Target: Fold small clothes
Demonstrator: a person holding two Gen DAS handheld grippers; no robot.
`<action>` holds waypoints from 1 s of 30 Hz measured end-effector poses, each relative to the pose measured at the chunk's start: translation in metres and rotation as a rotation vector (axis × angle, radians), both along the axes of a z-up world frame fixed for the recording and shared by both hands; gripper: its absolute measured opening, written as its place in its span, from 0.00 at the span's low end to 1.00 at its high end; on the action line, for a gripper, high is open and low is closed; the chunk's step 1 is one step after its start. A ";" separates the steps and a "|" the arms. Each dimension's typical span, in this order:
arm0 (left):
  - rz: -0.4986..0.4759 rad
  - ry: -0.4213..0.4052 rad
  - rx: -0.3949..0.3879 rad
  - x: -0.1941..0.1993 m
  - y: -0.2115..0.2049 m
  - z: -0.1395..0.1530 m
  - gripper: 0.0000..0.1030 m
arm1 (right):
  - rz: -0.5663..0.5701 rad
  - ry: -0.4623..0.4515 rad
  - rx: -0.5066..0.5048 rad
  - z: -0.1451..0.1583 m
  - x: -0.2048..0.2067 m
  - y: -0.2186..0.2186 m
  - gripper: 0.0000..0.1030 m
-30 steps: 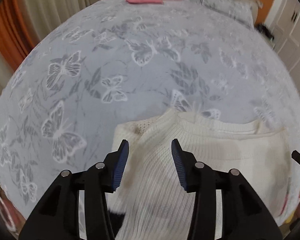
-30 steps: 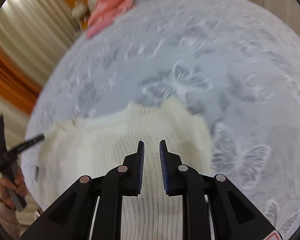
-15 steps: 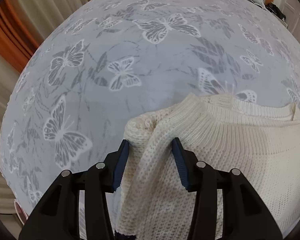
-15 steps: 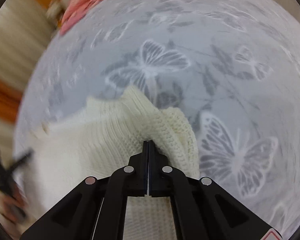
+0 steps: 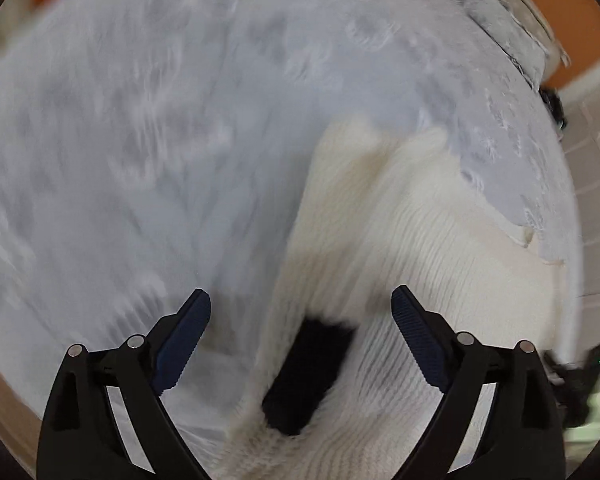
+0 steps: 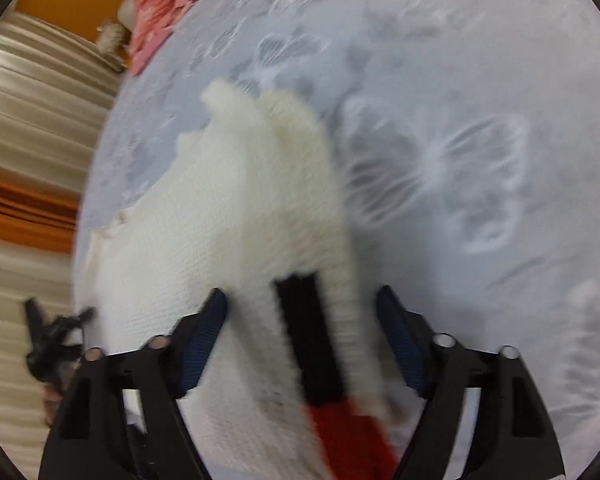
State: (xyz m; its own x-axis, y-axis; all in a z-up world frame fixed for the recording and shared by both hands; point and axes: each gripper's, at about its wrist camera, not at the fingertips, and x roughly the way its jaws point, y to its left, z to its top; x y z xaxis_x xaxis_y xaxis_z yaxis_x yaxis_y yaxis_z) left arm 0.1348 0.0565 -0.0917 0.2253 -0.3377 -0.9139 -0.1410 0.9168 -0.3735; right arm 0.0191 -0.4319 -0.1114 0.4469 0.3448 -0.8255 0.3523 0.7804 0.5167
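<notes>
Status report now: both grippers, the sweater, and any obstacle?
Left gripper jaws open, holding nothing. Right gripper jaws open too. White sweater lies folded over on the butterfly bedspread. Nothing in the way.

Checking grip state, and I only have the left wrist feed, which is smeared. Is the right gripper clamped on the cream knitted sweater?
Observer: No. The right gripper is open, with its jaws wide apart on either side of the cream knitted sweater.
Operator: I see a black patch on the knit. Anything more to it?
Observer: The right wrist view shows the black stripe meeting a red knit block near the bottom edge.
Operator: Where's the left gripper from there?
Observer: The left gripper is a dark blur at the sweater's left edge, in front of a cream pleated curtain.
</notes>
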 end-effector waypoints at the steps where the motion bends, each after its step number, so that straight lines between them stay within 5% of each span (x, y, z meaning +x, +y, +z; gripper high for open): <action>1: 0.001 0.013 -0.036 -0.003 0.000 -0.006 0.85 | 0.008 -0.011 -0.015 0.001 0.002 0.004 0.38; 2: -0.023 -0.014 -0.007 -0.003 -0.003 -0.003 0.66 | 0.017 -0.020 0.009 0.003 0.004 0.005 0.22; 4: -0.079 -0.001 -0.071 0.002 -0.009 0.003 0.27 | 0.003 -0.054 0.004 0.022 0.005 0.001 0.18; 5: -0.067 0.013 -0.078 0.004 -0.008 0.007 0.23 | 0.008 -0.082 -0.026 0.036 0.003 -0.002 0.17; 9: -0.093 0.003 -0.057 0.003 -0.012 0.023 0.22 | -0.005 -0.100 -0.089 0.056 -0.013 -0.021 0.16; 13: -0.100 0.034 -0.036 -0.005 -0.024 -0.005 0.26 | -0.013 0.027 -0.079 -0.001 -0.015 -0.029 0.21; 15: -0.098 -0.003 0.006 -0.008 -0.028 0.002 0.29 | -0.032 -0.012 -0.115 0.016 -0.020 -0.024 0.28; 20: -0.119 -0.081 0.123 -0.018 -0.036 0.024 0.44 | -0.040 -0.126 -0.383 0.082 -0.040 0.008 0.36; 24: -0.086 -0.081 0.162 -0.020 -0.028 0.021 0.49 | 0.028 -0.164 -0.269 0.088 -0.041 0.037 0.35; 30: -0.078 -0.120 0.288 -0.034 -0.046 0.021 0.60 | 0.123 -0.086 -0.256 0.049 -0.009 0.100 0.32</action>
State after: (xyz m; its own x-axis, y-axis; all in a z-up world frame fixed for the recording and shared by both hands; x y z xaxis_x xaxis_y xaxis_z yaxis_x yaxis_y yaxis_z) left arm 0.1003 0.0109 -0.0709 0.3212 -0.0894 -0.9428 -0.0364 0.9936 -0.1066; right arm 0.0100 -0.3320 -0.0627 0.4866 0.1858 -0.8536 0.2107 0.9233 0.3211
